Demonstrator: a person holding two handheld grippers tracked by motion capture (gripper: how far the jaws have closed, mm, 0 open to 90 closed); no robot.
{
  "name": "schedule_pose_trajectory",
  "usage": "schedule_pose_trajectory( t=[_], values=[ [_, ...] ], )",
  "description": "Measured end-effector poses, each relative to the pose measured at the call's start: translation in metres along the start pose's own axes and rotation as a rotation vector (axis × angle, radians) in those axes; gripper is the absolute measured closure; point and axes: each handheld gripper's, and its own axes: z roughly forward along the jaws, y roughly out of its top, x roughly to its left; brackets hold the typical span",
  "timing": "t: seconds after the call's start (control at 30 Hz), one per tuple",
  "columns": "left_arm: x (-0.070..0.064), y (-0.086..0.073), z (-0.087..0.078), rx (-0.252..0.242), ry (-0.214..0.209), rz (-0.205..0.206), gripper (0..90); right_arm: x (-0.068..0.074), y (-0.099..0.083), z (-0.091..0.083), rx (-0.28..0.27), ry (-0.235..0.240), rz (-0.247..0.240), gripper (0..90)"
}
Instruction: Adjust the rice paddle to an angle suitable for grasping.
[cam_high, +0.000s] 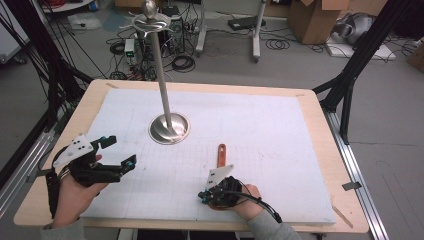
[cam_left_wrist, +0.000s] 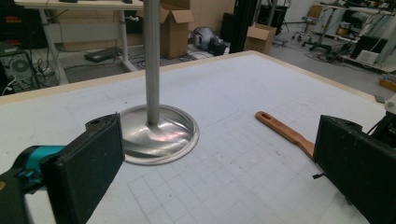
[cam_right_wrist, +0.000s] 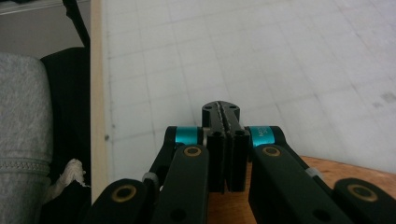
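Note:
A wooden utensil with an orange-brown handle (cam_high: 221, 155) lies on the white gridded mat (cam_high: 270, 125), handle pointing away from me. My right gripper (cam_high: 203, 196) rests over its wide near end, close to the table's front edge. Its jaws are shut tight, pad against pad (cam_right_wrist: 223, 109), and the wood (cam_right_wrist: 359, 171) shows below them, not between them. My left gripper (cam_high: 122, 150) hovers open over the mat's left side. Between its wide-apart jaws (cam_left_wrist: 219, 172) I see the utensil handle (cam_left_wrist: 285, 133) and a steel stand's round base (cam_left_wrist: 159, 135).
The steel stand (cam_high: 170, 129) rises from the mat's middle on a tall pole with a hooked top (cam_high: 149, 20). The table's wooden rim (cam_high: 320, 130) frames the mat. Black frame legs (cam_high: 350, 75), cables and cardboard boxes (cam_high: 312, 20) stand on the floor beyond.

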Motion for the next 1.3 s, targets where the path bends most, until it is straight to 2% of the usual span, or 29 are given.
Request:
schedule_pose_trajectory(
  t=[0.33,0.47,0.5,0.53,0.57,0.6,0.87,1.3],
  values=[
    [-0.003,0.004,0.023,0.011,-0.045,0.008,2.8,-0.014,-0.021,-0.024,0.026,-0.094,0.049,89.4],
    [-0.004,0.005,0.031,0.018,-0.062,0.011,2.8,-0.022,-0.032,-0.034,0.016,-0.128,0.093,89.4],
    [-0.004,0.006,0.033,0.018,-0.065,0.012,2.8,-0.027,-0.038,-0.039,0.013,-0.144,0.118,89.4],
    [-0.005,0.006,0.035,0.021,-0.07,0.012,2.8,-0.027,-0.038,-0.039,0.013,-0.144,0.118,89.4],
    [-0.006,0.006,0.038,0.024,-0.074,0.015,2.8,-0.031,-0.043,-0.044,0.011,-0.165,0.139,89.4],
    [-0.006,0.006,0.038,0.024,-0.074,0.015,2.8,-0.031,-0.043,-0.044,0.011,-0.165,0.139,89.4],
    [-0.007,0.007,0.044,0.03,-0.086,0.014,2.8,-0.047,-0.063,-0.063,0.006,-0.252,0.204,89.4],
    [-0.007,0.006,0.04,0.026,-0.078,0.016,2.8,-0.063,-0.078,-0.073,-0.026,-0.307,0.252,89.4]
  ],
)
